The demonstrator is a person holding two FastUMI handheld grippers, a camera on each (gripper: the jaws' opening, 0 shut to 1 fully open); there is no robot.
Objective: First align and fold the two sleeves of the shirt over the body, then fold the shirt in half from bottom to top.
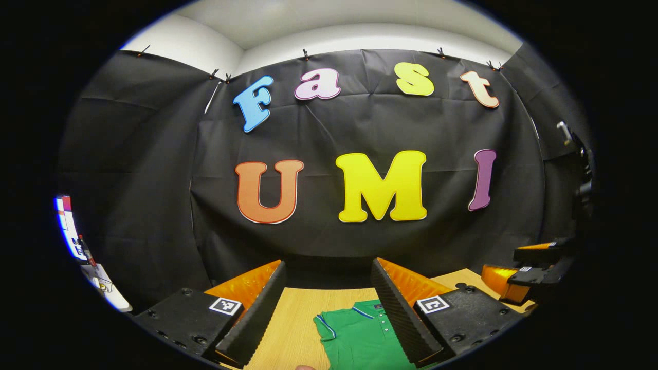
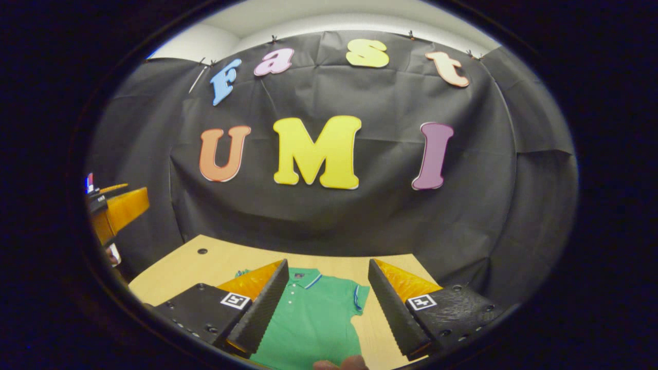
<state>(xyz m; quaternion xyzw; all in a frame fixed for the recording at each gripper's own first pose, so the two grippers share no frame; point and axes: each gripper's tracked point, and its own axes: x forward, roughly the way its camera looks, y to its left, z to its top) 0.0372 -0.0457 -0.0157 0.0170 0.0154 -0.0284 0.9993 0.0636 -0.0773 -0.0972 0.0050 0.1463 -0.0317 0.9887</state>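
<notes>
A green polo shirt [image 1: 362, 336] with a striped collar and sleeve trim lies flat on the wooden table [image 1: 293, 318], collar toward the wall. My left gripper [image 1: 329, 313] hovers open above the shirt's left sleeve and chest, nothing between its fingers. In the right gripper view the same shirt [image 2: 313, 318] lies spread with its right sleeve out. My right gripper [image 2: 326, 308] hangs open over the shirt's body, holding nothing. The right gripper [image 1: 534, 272] also shows at the far right of the left gripper view, and the left gripper [image 2: 115, 210] at the left edge of the right gripper view.
The table [image 2: 205, 262] ends against the black cloth wall behind the shirt. A small hole [image 2: 202, 251] sits in the tabletop at the back left. A fingertip [image 2: 339, 364] shows at the bottom edge. Stand hardware [image 1: 578, 149] rises at the right.
</notes>
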